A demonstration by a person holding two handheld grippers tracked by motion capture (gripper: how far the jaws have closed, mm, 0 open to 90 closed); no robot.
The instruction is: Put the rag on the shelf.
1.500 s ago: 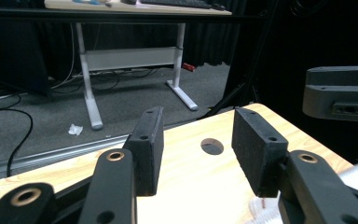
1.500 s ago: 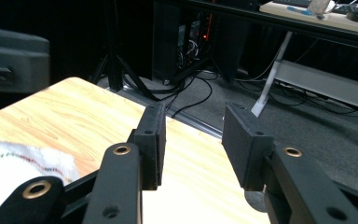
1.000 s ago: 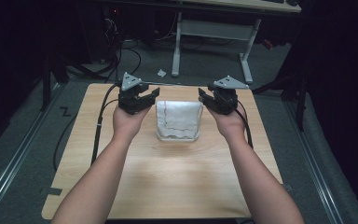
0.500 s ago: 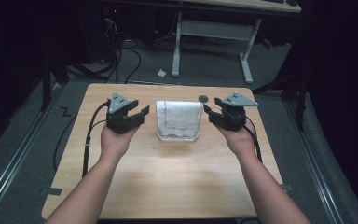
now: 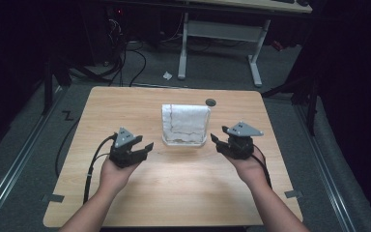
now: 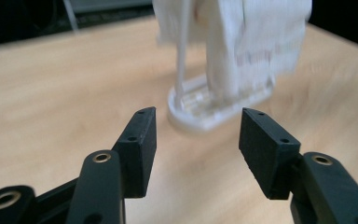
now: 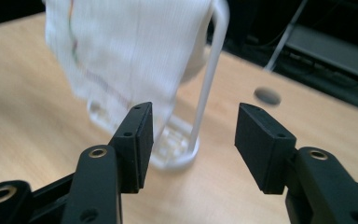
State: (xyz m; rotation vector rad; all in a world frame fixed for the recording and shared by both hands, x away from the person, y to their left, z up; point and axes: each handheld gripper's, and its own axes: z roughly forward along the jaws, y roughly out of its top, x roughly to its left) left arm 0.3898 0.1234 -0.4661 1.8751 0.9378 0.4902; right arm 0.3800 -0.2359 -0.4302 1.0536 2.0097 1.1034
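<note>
A wooden table (image 5: pixel 174 193) stands in a dark room, with a white rack (image 5: pixel 185 140) draped in a white cloth (image 5: pixel 184 120) near its middle. The left gripper (image 5: pixel 145 147) and right gripper (image 5: pixel 216 142) flank the rack, apart from it, both with jaws spread and empty

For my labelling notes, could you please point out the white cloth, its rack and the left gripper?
white cloth (image 5: pixel 185 121), high view, front face.
rack (image 7: pixel 209 70), right gripper view, upright side bar.
left gripper (image 5: pixel 144 148), high view, between its open jaws.
</note>
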